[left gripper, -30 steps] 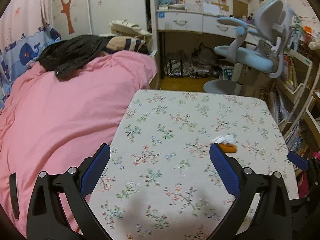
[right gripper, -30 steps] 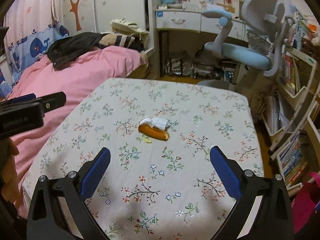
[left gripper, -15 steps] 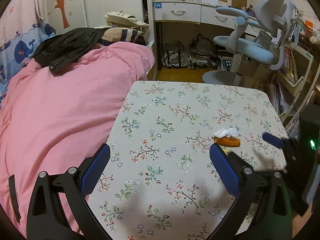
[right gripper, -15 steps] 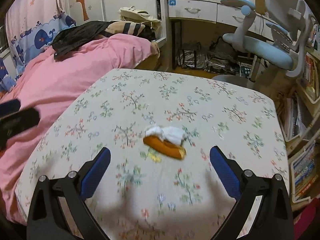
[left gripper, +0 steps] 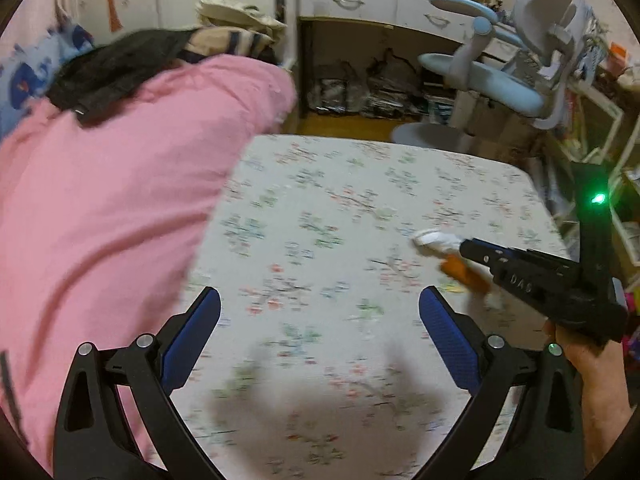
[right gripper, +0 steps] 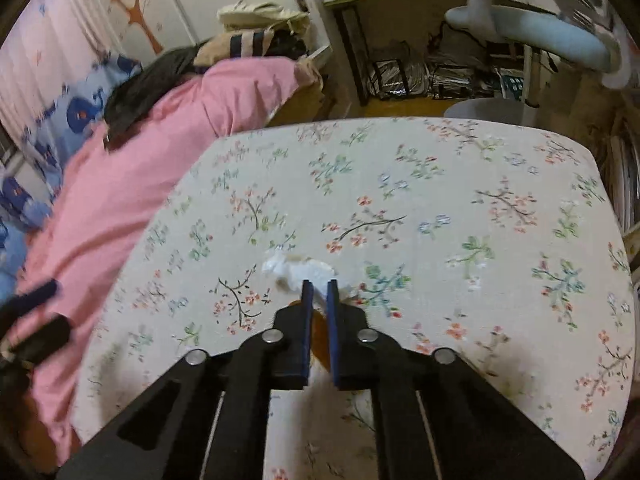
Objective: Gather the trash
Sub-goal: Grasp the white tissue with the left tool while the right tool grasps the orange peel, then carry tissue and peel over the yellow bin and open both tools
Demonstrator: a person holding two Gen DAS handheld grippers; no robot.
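Note:
The trash is a crumpled white tissue lying on an orange peel on the floral tablecloth. My right gripper is closed down on this pile, its jaws nearly together with tissue and peel between them. In the left wrist view the right gripper reaches in from the right onto the tissue and peel. My left gripper is open and empty, low over the table's near left part.
A pink duvet on a bed borders the table on the left, with dark clothes on it. A blue-grey desk chair and a desk stand beyond the far edge. Bookshelves line the right side.
My right gripper moved forward and down to the tissue and peel and closed from wide open to nearly shut on them. The left gripper stayed open and shifted slightly.

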